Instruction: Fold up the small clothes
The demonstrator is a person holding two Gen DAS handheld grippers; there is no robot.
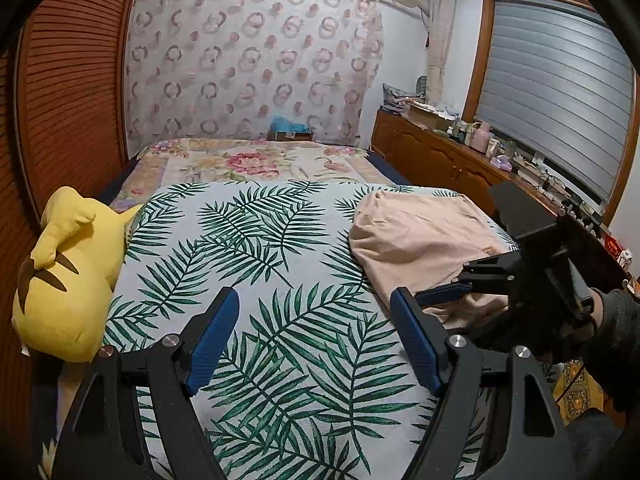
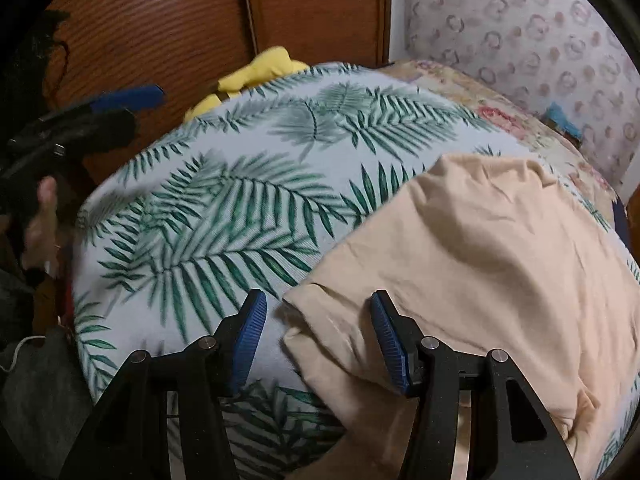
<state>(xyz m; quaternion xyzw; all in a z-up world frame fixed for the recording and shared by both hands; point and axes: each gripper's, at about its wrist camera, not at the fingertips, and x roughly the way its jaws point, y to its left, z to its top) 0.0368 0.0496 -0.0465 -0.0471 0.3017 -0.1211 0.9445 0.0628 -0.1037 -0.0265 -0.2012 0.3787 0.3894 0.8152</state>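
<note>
Right wrist view: your right gripper [image 2: 316, 332] hovers over the near edge of the peach garment [image 2: 480, 264], fingers [image 2: 252, 336] apart and not pressing it. The garment lies rumpled on the leaf-print cover [image 2: 224, 216] of the bed. Your left gripper [image 1: 316, 336] stands wide open over bare cover, empty, beside a yellow plush [image 1: 64, 276].

garment [image 2: 480, 248]: soft matt cloth | wardrobe [image 1: 76, 80]: ribbed glossy wood
</note>
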